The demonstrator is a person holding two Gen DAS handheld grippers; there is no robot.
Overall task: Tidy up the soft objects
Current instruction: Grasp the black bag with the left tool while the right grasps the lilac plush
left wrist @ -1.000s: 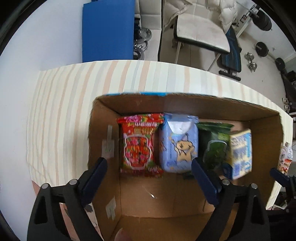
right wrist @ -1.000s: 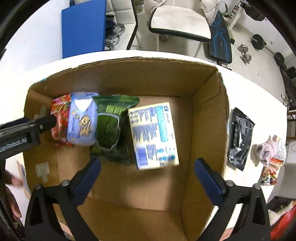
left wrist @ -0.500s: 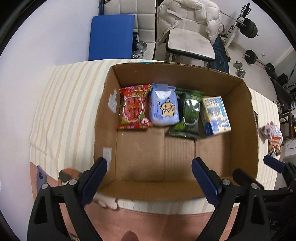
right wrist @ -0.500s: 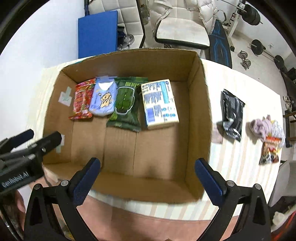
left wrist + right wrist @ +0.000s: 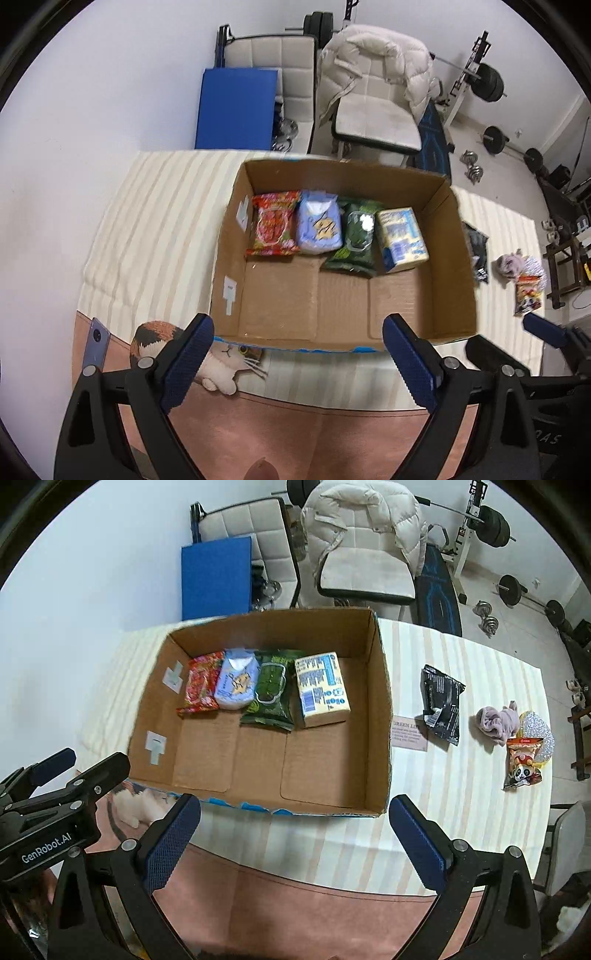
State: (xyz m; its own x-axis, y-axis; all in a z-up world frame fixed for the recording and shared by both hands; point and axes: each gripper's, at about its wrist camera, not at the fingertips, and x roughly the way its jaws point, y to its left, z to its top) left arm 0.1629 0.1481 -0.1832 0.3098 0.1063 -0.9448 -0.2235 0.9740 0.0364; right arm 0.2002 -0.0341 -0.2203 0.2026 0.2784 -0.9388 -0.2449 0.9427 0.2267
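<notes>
An open cardboard box (image 5: 225, 258) (image 5: 380, 716) stands on the striped table. Along its far wall lie a red snack pack (image 5: 275, 229) (image 5: 199, 688), a pale blue pack (image 5: 318, 227) (image 5: 236, 683), a green pack (image 5: 356, 234) (image 5: 269, 694) and a yellow pack (image 5: 402, 234) (image 5: 323, 686). Right of the box lie a black pouch (image 5: 441, 703), a purple cloth (image 5: 495, 722) and a panda snack pack (image 5: 522, 768). My left gripper (image 5: 297, 363) and right gripper (image 5: 293, 838) are open and empty, held back above the table's near edge.
A paper card (image 5: 410, 733) lies beside the box's right wall. A glittery item (image 5: 537, 734) sits behind the panda pack. A cat picture (image 5: 221, 365) shows on the cloth's front drop. Chairs (image 5: 365, 579), a blue board (image 5: 216, 578) and weights stand beyond the table.
Both grippers have pulled up and back out of the box, which now looks smaller and farther. The yellow pack now rests in the box beside the green pack.
</notes>
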